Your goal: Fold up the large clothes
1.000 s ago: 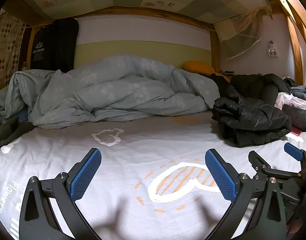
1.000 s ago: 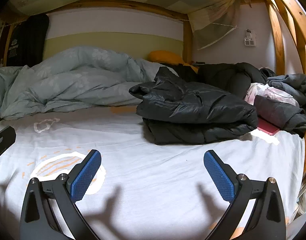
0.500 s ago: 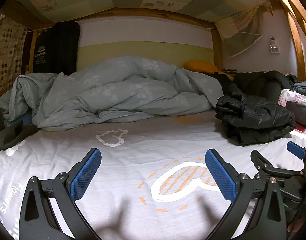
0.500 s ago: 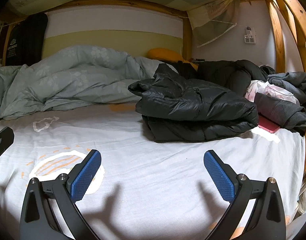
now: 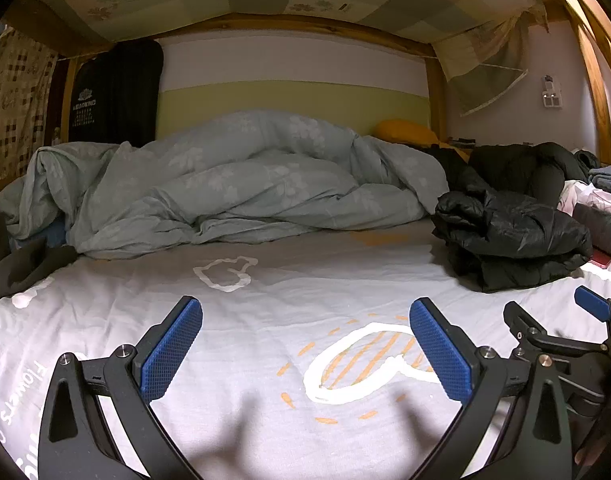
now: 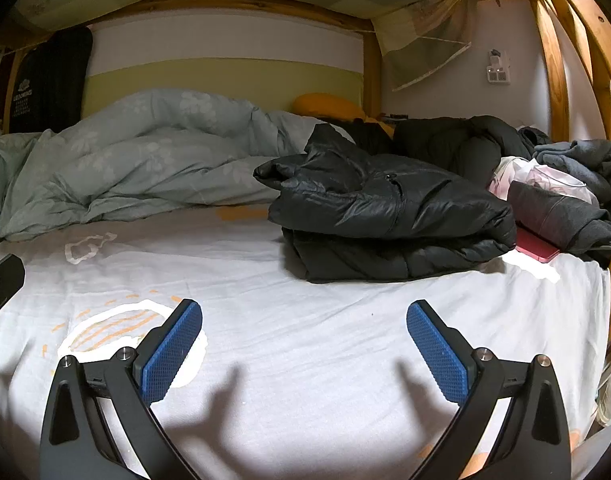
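A black puffer jacket (image 6: 389,212) lies folded in a thick stack on the white bed sheet (image 6: 305,320), ahead and right of centre in the right wrist view; it also shows at the right in the left wrist view (image 5: 513,236). My right gripper (image 6: 304,350) is open and empty, low over the sheet, well short of the jacket. My left gripper (image 5: 305,350) is open and empty over the sheet's printed orange-and-white shape (image 5: 369,360). The right gripper's blue pad shows at the right edge of the left wrist view (image 5: 593,308).
A crumpled grey-green duvet (image 5: 233,188) fills the back of the bed. More dark and grey clothes (image 6: 561,184) and a pink item (image 6: 537,248) pile up at the right by the wooden bed frame (image 6: 557,80). A yellow pillow (image 6: 325,106) lies behind.
Both grippers have tilted slightly, so the scene sits a little lower and shifted in view. The jacket has not moved. Both grippers stay open.
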Available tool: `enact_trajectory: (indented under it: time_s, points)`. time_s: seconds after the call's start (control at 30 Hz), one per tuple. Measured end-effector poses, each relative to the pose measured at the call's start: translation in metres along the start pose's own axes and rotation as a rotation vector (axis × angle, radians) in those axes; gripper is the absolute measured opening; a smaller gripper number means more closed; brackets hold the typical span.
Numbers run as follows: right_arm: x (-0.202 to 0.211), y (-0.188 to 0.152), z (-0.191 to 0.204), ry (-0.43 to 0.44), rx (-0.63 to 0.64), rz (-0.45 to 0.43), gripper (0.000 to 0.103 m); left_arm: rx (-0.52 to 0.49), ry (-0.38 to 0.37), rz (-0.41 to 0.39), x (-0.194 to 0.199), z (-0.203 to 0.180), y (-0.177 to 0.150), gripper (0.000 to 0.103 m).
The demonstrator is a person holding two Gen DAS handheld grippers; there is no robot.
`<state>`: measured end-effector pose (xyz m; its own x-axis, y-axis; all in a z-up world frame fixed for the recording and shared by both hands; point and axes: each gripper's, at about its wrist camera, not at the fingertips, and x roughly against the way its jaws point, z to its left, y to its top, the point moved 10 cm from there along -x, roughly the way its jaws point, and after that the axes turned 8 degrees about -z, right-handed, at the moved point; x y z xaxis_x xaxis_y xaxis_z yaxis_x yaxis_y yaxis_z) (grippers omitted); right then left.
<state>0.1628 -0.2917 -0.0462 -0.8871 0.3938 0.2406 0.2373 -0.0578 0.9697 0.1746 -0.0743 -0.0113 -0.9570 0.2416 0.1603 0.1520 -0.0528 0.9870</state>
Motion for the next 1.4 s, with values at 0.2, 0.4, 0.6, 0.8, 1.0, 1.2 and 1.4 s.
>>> enact_trajectory:
  time_s: [0.2, 0.4, 0.6, 0.8, 1.0, 1.2, 1.4]
  points:
    - [-0.001, -0.001, 0.0, 0.0, -0.002, 0.008, 0.102, 0.015, 0.003, 0.007, -0.001, 0.003, -0.001, 0.103]
    - [-0.001, -0.001, 0.0, 0.001, -0.002, 0.008, 0.102, 0.015, 0.004, 0.007, -0.001, 0.004, -0.001, 0.103]
    - [-0.001, -0.001, 0.0, 0.001, -0.002, 0.008, 0.102, 0.015, 0.01, 0.005, 0.0, 0.006, -0.001, 0.103]
    - [-0.001, -0.001, 0.0, 0.0, -0.002, 0.009, 0.102, 0.018, 0.014, 0.01, 0.001, 0.008, -0.002, 0.103]
    - [-0.002, -0.002, 0.0, 0.0, 0.0, 0.012, 0.102, 0.019, 0.016, 0.012, 0.0, 0.009, -0.002, 0.103]
    - [-0.003, -0.001, 0.0, 0.0, -0.001, 0.012, 0.102, -0.004, 0.026, 0.01, 0.0, 0.01, -0.002, 0.103]
    - [-0.003, -0.002, 0.0, 0.0, -0.001, 0.012, 0.102, -0.011, 0.029, 0.009, 0.001, 0.009, -0.002, 0.103]
